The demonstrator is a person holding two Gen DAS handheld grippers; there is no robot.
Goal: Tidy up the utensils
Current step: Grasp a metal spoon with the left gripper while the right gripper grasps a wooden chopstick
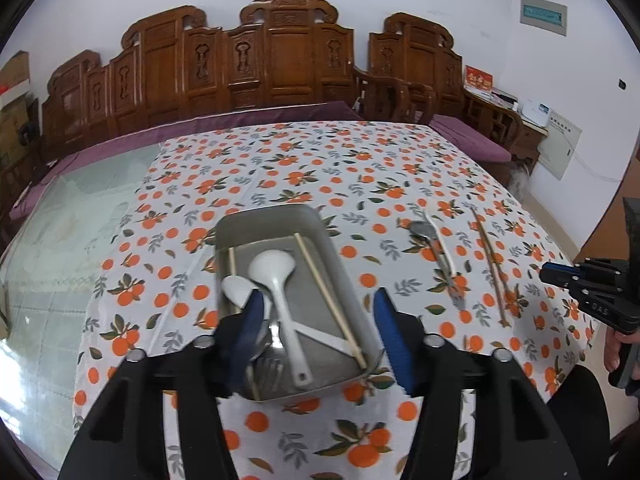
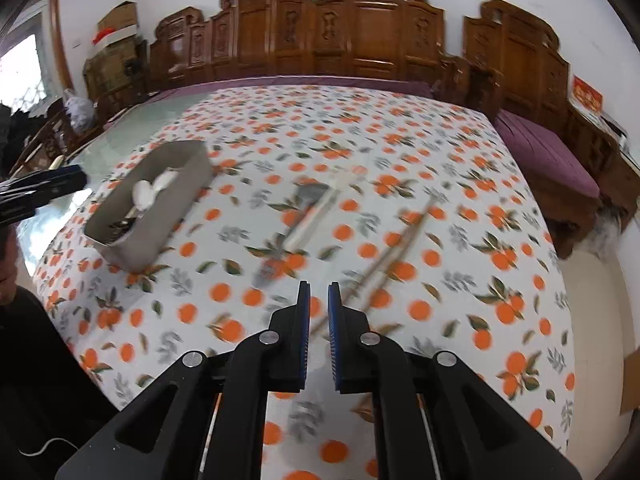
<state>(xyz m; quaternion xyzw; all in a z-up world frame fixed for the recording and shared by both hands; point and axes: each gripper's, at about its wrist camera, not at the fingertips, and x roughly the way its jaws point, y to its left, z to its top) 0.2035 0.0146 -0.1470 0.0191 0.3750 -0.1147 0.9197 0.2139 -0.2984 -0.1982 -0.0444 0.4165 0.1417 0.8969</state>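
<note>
While left tool [image 1: 320,336] gapes empty over tray [image 1: 332,240], chopsticks [image 2: 384,256] lie beyond closed right tool [image 2: 319,292].

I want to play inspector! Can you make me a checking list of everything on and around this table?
Surface: tablecloth with an orange-fruit print; bare glass tabletop at the left.
Job's things: grey tray holding white spoons, metal cutlery and chopsticks; metal spoon, white spoon and brown chopsticks lie on the cloth outside the tray.
Clutter: nothing seen.
Grippers: left gripper open over the tray, holding nothing; right gripper nearly shut, empty, above the cloth.
Cables: thin white wire along the wall.
Surroundings: carved wooden bench with purple cushions, cardboard boxes.
</note>
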